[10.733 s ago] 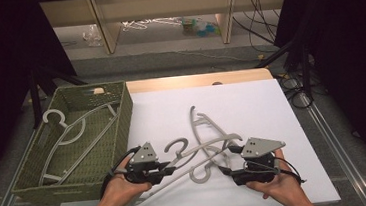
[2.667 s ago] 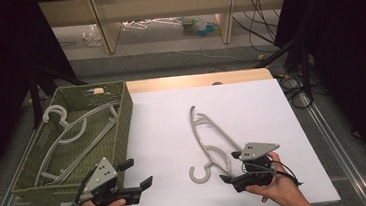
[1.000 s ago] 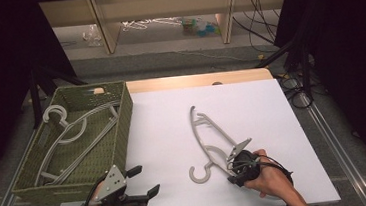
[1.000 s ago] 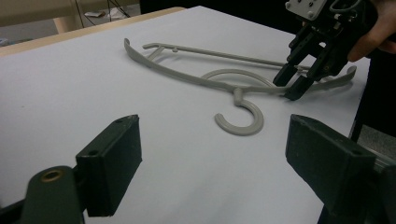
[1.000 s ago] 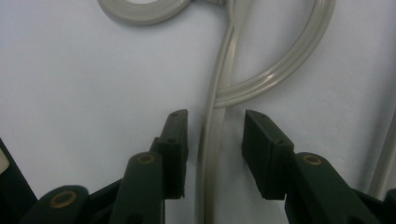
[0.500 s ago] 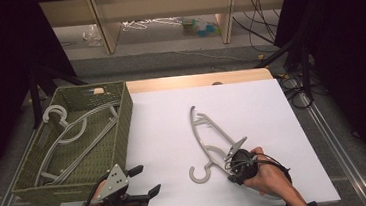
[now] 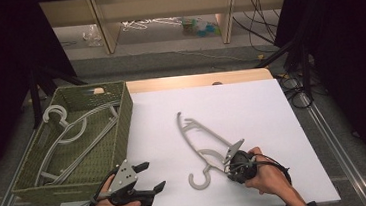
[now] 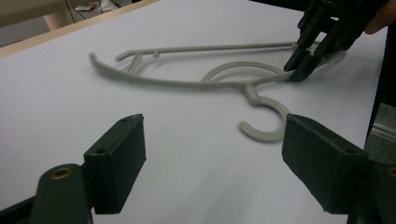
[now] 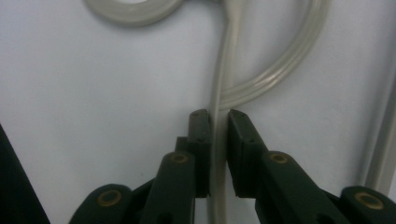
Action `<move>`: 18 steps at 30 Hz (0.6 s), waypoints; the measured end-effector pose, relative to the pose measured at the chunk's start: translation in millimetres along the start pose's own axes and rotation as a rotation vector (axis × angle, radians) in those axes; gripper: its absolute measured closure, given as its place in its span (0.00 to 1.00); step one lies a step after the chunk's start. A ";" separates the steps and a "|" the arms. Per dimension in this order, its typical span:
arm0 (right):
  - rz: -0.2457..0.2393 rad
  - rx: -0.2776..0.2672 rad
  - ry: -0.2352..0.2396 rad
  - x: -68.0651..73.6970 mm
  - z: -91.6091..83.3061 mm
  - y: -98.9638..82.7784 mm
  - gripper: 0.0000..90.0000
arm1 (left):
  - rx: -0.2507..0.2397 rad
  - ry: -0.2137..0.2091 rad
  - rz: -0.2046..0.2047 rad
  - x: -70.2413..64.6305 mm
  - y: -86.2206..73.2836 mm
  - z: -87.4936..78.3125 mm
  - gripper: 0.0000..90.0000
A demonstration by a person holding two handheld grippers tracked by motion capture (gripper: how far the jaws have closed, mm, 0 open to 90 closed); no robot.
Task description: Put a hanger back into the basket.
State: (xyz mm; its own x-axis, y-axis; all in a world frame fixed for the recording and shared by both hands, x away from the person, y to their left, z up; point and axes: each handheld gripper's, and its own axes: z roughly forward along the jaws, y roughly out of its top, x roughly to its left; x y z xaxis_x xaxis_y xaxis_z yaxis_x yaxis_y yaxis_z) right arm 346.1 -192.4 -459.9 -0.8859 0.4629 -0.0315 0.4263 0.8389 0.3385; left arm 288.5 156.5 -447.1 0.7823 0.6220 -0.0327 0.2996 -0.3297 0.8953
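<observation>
White tabletop, near edge | hanger (image 7: 205, 140) lies flat, long axis running away toward the far edge | right gripper (image 7: 235, 159) nearer, jaws just closed, clamped on its arm | left gripper (image 7: 146, 177) jaws apart, empty, near the basket (image 7: 122, 119).

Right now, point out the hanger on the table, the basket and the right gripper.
hanger (image 7: 199, 179), high view, on its hook.
basket (image 7: 123, 123), high view, on its right wall.
right gripper (image 9: 218, 122), right gripper view, between its fingertips, shut on the hanger's arm.

One hanger (image 7: 205, 140) lies on the table (image 7: 271, 105), right of the basket (image 7: 122, 123), which has more hangers (image 7: 68, 138) in it.
</observation>
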 end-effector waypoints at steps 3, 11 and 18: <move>-0.035 0.018 -0.007 3.7 -0.8 2.7 0.91 | 0.014 -0.020 0.001 0.3 2.4 6.5 0.25; -0.127 0.002 0.065 16.8 -12.1 7.7 0.91 | 0.062 -0.029 0.058 1.1 10.2 26.8 0.31; -0.171 -0.049 0.100 27.1 -19.6 10.6 0.91 | 0.097 -0.002 0.140 3.5 9.4 40.4 0.34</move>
State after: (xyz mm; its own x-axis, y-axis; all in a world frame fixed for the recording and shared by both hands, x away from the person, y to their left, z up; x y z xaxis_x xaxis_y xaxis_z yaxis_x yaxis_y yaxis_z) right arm 323.0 -176.6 -438.8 -0.9593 0.2825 0.0001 0.2612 0.8868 0.3813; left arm 316.1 126.9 -456.7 0.8213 0.5637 0.0880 0.2390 -0.4799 0.8441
